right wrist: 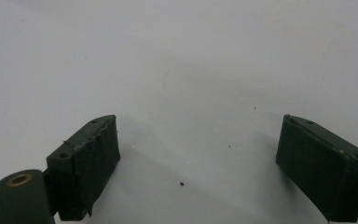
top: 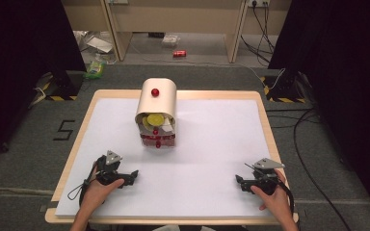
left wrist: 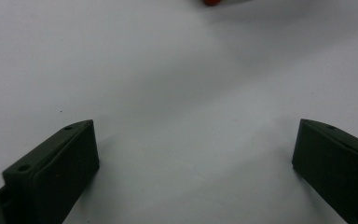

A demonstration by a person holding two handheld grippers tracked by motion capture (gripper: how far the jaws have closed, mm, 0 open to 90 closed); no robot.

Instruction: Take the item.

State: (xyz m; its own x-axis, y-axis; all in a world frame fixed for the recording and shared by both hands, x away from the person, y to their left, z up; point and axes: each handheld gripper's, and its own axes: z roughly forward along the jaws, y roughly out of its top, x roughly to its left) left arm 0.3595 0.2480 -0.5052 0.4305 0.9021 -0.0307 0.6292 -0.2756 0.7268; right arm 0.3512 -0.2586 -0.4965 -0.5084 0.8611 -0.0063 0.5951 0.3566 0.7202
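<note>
High view, left to right: the left hand-held gripper (top: 134, 174) rests on the white surface (top: 212, 144) at the near left, jaws spread wide and empty. A small bread box (top: 156, 113) with a red knob (top: 155, 92) stands far of centre, well apart from both. The right hand-held gripper (top: 238, 180) lies near right, released too.

High view: worktop (top: 212, 144) evenly bright, surroundings dark, slightly soft. Both gripper views: dim, grey, grainy; jaws cast soft shadows, edges blurred.
</note>
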